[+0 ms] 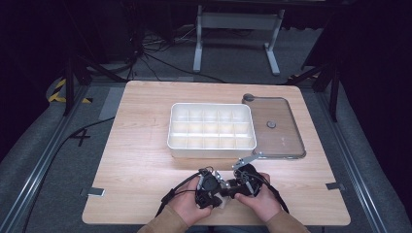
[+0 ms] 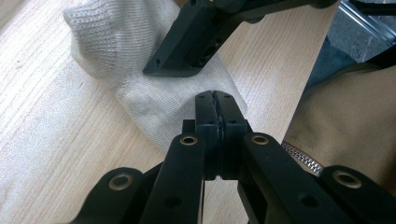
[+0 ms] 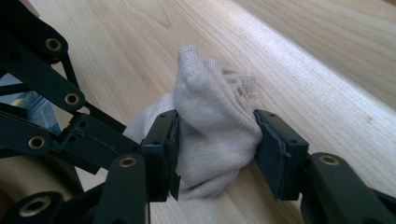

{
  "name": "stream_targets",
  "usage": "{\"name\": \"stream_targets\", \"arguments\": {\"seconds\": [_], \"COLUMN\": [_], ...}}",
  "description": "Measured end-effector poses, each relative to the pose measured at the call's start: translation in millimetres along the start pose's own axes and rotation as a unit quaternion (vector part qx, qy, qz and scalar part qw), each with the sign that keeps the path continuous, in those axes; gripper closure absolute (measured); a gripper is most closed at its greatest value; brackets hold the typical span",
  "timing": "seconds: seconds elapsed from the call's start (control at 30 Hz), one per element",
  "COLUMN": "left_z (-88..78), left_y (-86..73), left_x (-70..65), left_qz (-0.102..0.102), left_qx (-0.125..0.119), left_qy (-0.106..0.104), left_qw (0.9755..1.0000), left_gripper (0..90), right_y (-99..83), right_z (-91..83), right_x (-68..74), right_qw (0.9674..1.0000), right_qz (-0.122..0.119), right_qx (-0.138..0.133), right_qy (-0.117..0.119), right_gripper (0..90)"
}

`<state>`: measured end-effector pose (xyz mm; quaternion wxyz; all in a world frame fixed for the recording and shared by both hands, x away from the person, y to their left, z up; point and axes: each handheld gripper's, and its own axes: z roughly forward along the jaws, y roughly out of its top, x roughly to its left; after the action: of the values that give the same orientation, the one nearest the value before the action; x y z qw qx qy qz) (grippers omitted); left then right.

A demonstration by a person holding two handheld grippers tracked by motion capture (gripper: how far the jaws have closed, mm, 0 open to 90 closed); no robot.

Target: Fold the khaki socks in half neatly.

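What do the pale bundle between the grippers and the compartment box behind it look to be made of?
Cloth: knitted fabric, likely cotton, off-white and matte; fine knit ribs and soft folds show in both gripper views. It may be a sock or glove. Box: white plastic by its look, with smooth, slightly glossy walls and thin moulded dividers. Table: light wood grain, possibly laminate.
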<state>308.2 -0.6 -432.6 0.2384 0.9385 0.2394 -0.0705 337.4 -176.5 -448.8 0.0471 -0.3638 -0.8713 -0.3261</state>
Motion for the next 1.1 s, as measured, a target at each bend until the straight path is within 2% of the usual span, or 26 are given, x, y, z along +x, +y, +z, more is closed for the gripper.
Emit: {"name": "stream_targets", "arguments": {"seconds": [0.23, 0.63, 0.7, 0.73, 0.9, 0.93, 1.0, 1.1], "left_z": [0.6, -0.3, -1.1, -1.9, -5.2, -7.0, -11.5, -21.4], "left_y": [-0.4, -0.6, -0.4, -0.8, -1.3, -1.8, -2.3, -3.9], "left_x": [0.2, -0.2, 0.3, -0.5, 0.4, 0.0, 1.4, 3.0], "left_qz": [-0.005, -0.003, 0.000, -0.007, -0.004, -0.009, -0.004, -0.011], "left_qx": [-0.005, -0.002, -0.003, -0.004, -0.012, -0.014, -0.017, -0.025], "left_qy": [0.001, -0.001, -0.003, -0.003, -0.005, -0.005, -0.003, -0.002], "left_qw": [1.0000, 1.0000, 1.0000, 1.0000, 0.9999, 0.9998, 0.9999, 0.9996], "left_gripper": [89.4, 89.2, 88.4, 87.8, 85.4, 84.9, 84.7, 84.4], "right_y": [-0.5, 1.4, 2.5, 2.9, 2.8, 3.3, 3.9, 4.6], "right_z": [2.0, 2.3, 1.6, 1.6, 0.4, 0.0, -0.7, -3.3], "right_x": [-0.9, -2.9, -0.4, 1.2, 3.3, 4.2, 5.6, 8.5], "right_qw": [1.0000, 0.9992, 0.9994, 0.9996, 0.9997, 0.9997, 0.9997, 0.9996], "right_qz": [0.003, 0.012, 0.004, 0.000, -0.004, -0.007, -0.009, -0.018], "right_qx": [-0.003, 0.005, 0.007, 0.009, 0.008, 0.008, 0.011, 0.012], "right_qy": [0.009, 0.037, 0.034, 0.027, 0.022, 0.020, 0.020, 0.016], "right_gripper": [53.3, 69.6, 71.7, 72.6, 74.5, 74.7, 74.9, 75.1]}}
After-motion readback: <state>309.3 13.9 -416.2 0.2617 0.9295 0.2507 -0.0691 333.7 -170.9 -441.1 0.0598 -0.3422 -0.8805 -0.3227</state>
